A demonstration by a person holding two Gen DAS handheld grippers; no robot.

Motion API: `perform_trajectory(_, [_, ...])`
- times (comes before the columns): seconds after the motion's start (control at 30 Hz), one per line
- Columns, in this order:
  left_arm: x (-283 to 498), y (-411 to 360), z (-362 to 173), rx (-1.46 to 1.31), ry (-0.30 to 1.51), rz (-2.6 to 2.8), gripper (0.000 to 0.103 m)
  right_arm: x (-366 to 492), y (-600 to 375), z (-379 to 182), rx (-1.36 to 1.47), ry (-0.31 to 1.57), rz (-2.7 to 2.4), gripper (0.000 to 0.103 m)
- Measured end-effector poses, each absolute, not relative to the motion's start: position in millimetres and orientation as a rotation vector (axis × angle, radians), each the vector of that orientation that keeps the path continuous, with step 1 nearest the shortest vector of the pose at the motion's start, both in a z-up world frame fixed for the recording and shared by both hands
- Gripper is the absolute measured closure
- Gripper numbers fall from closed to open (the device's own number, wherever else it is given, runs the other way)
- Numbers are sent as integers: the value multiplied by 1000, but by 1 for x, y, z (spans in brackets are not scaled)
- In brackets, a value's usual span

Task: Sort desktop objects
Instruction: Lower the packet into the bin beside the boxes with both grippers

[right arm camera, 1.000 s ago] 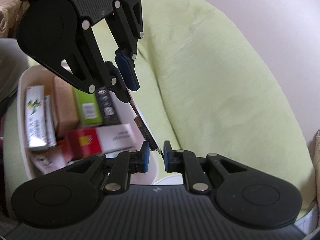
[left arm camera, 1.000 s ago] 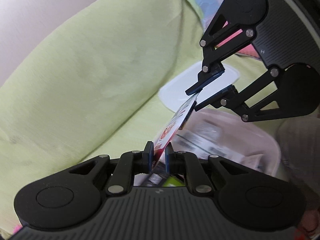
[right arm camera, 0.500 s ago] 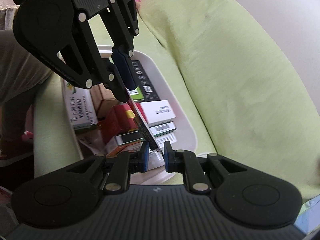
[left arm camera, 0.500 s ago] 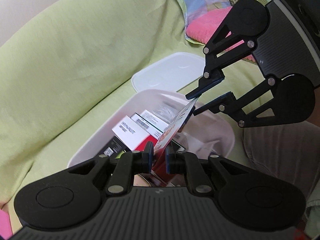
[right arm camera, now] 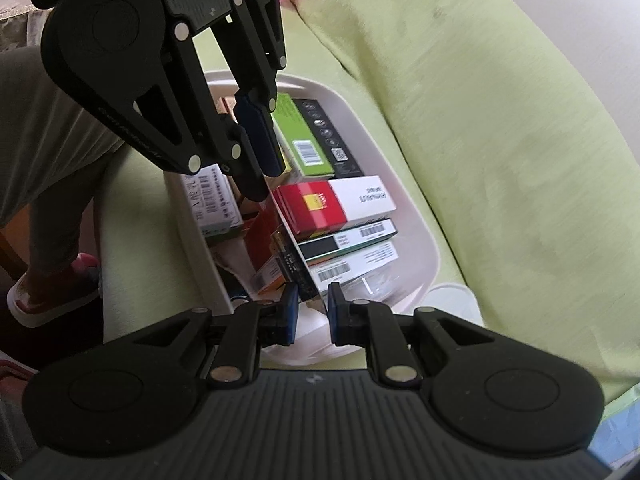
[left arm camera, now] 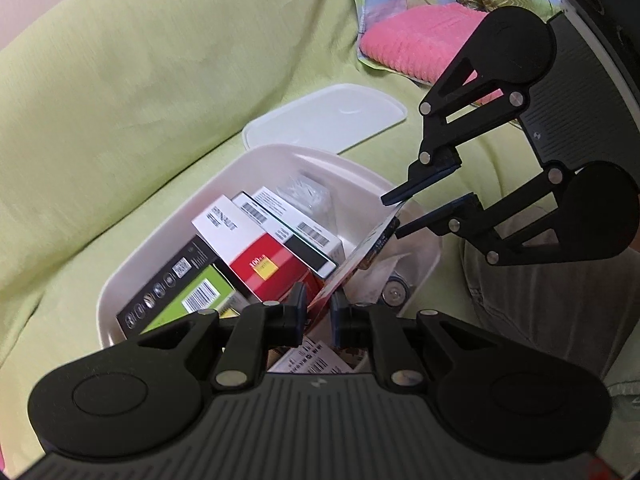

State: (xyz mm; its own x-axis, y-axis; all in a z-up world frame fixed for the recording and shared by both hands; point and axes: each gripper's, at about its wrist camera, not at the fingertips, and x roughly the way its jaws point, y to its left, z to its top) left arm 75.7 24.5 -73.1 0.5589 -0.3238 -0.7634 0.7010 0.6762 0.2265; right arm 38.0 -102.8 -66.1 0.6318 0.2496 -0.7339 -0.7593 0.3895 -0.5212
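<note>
The left hand-held gripper [left arm camera: 319, 309] fills the bottom of its own view, fingers narrowed onto the lower end of a thin printed card [left arm camera: 352, 258] that slants up toward centre right. The right hand-held gripper [left arm camera: 416, 210] reaches in from the upper right of that view; its upper finger touches the card's top edge, the lower one stands just apart, and whether it truly grips cannot be told. Under both sits a white tub [left arm camera: 168, 236] on a green sofa cushion [left arm camera: 120, 100], packed with boxes: a red-and-white box [left arm camera: 256, 248], a green box [left arm camera: 200, 296], a black box [left arm camera: 168, 276]. A white lid [left arm camera: 324, 116] lies just behind the tub. Only the right wrist view shows a person's shoe [right arm camera: 52, 292] on the floor at lower left.
</note>
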Motion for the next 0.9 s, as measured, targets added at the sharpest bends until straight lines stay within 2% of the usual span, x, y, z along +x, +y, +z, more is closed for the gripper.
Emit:
perform_trajectory(0.37, [87, 22, -97, 500, 794, -635, 91, 47, -101, -84, -982, 661, 672, 91])
perform_trajectory(0.9, [98, 20, -106, 493, 841, -641, 91, 59, -102, -92, -964, 709, 686, 90])
